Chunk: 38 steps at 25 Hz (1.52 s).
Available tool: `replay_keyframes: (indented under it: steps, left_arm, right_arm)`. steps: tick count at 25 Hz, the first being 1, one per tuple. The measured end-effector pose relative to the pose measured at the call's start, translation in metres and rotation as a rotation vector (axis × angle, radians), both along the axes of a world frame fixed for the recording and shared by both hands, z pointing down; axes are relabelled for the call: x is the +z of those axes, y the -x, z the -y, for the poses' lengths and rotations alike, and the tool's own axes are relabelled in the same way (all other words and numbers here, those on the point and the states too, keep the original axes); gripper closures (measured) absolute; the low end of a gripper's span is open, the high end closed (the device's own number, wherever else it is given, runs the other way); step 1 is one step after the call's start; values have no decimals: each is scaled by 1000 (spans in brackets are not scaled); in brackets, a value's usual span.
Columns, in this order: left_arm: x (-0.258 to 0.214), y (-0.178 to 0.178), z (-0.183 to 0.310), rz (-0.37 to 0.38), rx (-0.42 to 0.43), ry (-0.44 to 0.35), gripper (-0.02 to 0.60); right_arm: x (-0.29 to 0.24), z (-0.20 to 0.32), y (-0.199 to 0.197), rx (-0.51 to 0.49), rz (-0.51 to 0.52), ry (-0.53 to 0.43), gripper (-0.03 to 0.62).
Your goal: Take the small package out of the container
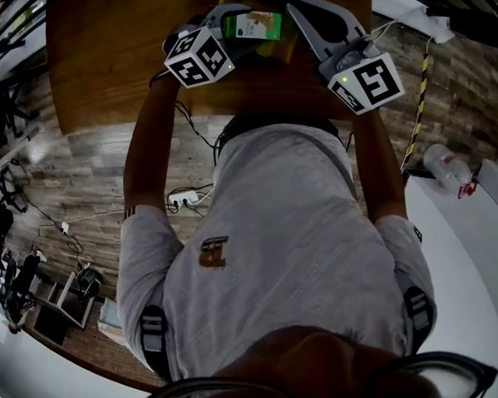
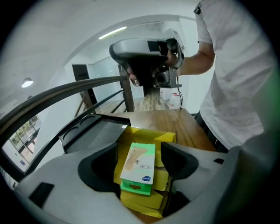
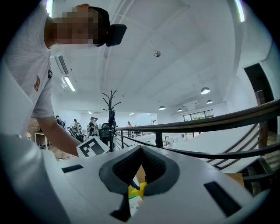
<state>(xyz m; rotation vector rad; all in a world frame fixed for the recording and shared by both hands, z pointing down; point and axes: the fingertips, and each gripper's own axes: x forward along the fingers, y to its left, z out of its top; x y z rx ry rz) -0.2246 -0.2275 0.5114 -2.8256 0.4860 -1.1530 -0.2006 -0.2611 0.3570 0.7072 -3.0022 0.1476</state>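
Left gripper is straddling the small package, jaws apart and pads not touching it. The package is lying atop the yellow container. Right gripper, to its right, is pinching shut on nothing. Probably light, stiff, crushable card, so gripping its long side faces gently

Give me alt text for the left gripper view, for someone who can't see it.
A small green-and-white package lies on a yellow container between the open jaws of the left claw, all on a wooden table.
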Motion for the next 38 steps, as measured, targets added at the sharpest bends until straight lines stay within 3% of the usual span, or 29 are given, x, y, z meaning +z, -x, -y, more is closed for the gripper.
replay_keyframes:
  steps: [18,31,38]
  left_arm:
    - [69,-28,25,217,103,150,210]
    - [88,-37,32,328,157,227,207]
    - [101,-43,36,427,154,264,207]
  right_arm:
    - [17,33,-45,24,29,35,563]
    - [28,48,-72,52,47,56,563]
    - [31,54,-88,62,61,64,563]
